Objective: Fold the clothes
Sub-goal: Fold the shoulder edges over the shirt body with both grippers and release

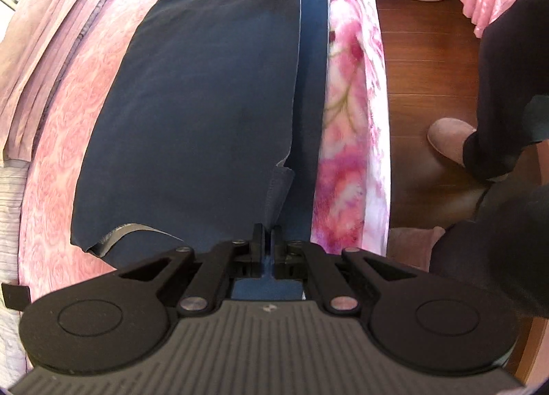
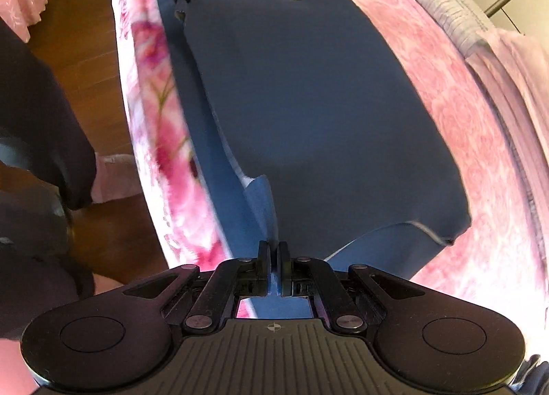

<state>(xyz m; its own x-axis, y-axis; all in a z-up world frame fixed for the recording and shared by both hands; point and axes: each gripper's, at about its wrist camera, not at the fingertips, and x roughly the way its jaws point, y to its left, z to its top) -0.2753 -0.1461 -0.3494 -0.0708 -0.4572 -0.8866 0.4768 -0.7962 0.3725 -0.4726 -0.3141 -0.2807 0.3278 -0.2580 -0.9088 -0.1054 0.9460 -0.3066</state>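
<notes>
A bed (image 1: 51, 189) covered in a pink rose-patterned spread is shown, with a dark wooden floor (image 1: 425, 52) beside it and a floral blanket (image 1: 343, 141) hanging over the bed's edge. A navy blue garment (image 1: 192, 114) is laid flat on the bed, close to that edge. A long strip along its near side is lifted off the rest, as if partway through being folded lengthwise over the body of the cloth.

The left gripper (image 1: 267, 240) is seen with its jaws closed almost completely on a raised pleat of the garment's edge. The right gripper (image 2: 273, 254) is likewise clamped on a pinch of blue fabric, its jaws nearly touching. In the right wrist view the left gripper is also visible at the far end of the same edge, so the two ends appear to be held to keep the strip taut and straight for the fold.

The person's dark-clothed leg and a slipper (image 1: 453, 139) are seen on the floor next to the bed
</notes>
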